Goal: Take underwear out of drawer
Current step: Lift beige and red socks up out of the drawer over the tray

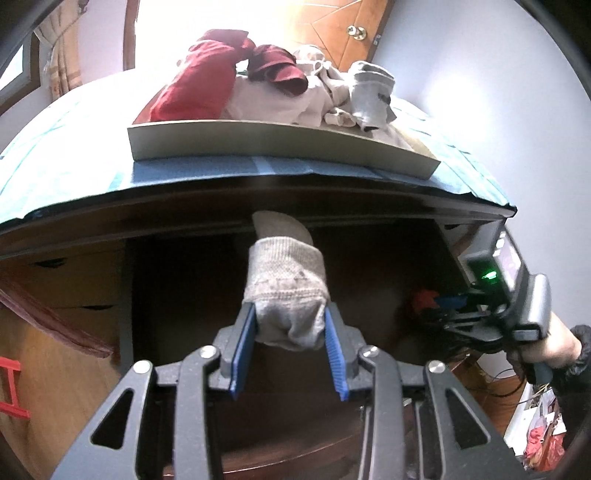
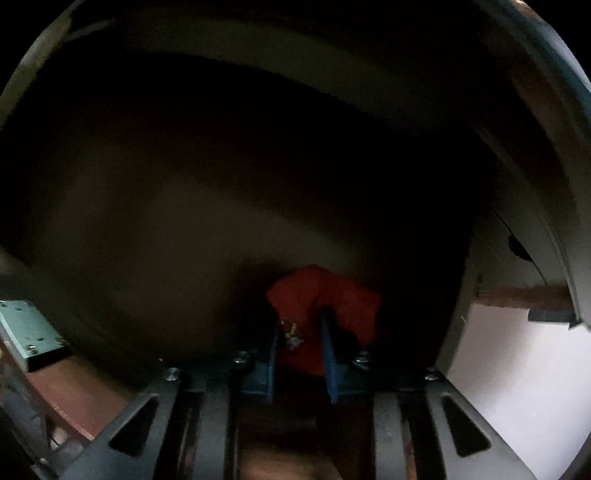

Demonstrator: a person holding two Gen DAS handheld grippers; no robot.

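underwear, grey [image 1: 286, 295], sits pinched in my left claw [image 1: 290, 321]; my right claw [image 2: 299, 332] grips a red piece [image 2: 325, 295] inside the dark drawer [image 2: 184, 221].

Door [image 1: 340, 33]: orange-brown wood with diagonal panel lines and a round metal knob, at the far top of the left wrist view.
Wall [image 1: 461, 74]: pale and plain, to the right of the door.
Curtain [image 1: 61, 62]: light patterned fabric at the upper left, beside a dark window frame.
Blue cloth [image 1: 74, 162]: light blue, spread over the dark wooden top – its near edge hangs just over the front.
Red frame [image 1: 11, 391]: bright red bars at the far left edge, on the wooden floor.
Pale metal bracket [image 2: 29, 332]: greenish plate with small screws, at the left of the right wrist view – blurred.
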